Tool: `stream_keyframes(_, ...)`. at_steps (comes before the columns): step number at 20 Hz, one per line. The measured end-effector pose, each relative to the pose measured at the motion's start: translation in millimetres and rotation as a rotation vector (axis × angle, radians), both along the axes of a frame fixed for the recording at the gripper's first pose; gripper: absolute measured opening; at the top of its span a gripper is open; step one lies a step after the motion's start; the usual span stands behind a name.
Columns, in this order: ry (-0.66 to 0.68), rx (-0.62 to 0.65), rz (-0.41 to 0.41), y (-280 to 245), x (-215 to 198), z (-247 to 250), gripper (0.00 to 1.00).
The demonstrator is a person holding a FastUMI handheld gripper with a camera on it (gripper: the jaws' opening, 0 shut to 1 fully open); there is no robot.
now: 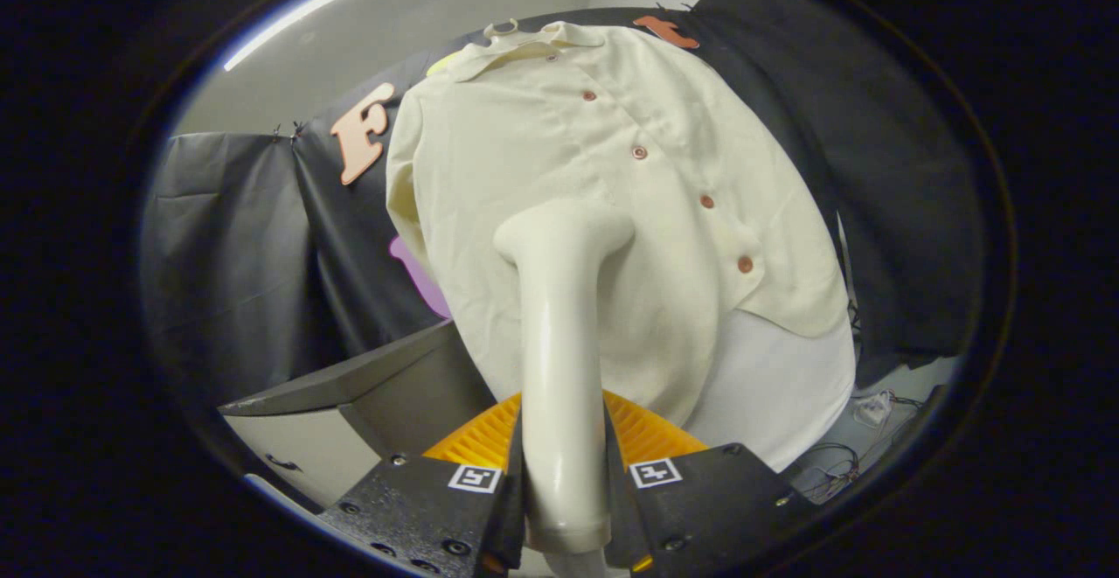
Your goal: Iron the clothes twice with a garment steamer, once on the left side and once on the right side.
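Observation:
A cream button-up shirt (542,141) hangs on a hanger in front of the black booth wall, with brown buttons running down its front. My gripper (564,464) is shut on the cream handle of the garment steamer (559,342), which stands up between the fingers. The steamer's head (564,233) rests against the shirt's lower part, to the left of the button line. A white garment (769,377) shows beneath the shirt's hem.
A grey-topped cabinet or table (350,394) stands left of the fingers. Cables and a white plug (861,425) lie on the floor at the right. Black cloth walls close in behind and on both sides.

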State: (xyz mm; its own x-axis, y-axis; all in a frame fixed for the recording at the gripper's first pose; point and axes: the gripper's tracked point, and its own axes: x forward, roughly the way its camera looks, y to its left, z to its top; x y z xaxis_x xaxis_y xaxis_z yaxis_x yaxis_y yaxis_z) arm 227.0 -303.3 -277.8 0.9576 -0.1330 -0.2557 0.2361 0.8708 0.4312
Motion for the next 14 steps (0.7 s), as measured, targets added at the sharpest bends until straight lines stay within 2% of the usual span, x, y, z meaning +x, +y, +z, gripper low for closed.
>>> stream_keyframes(12,0.081,0.081,-0.001,5,-44,-63,0.39)
stream_keyframes(14,0.088,0.083,0.019,7,-51,-67,0.39)
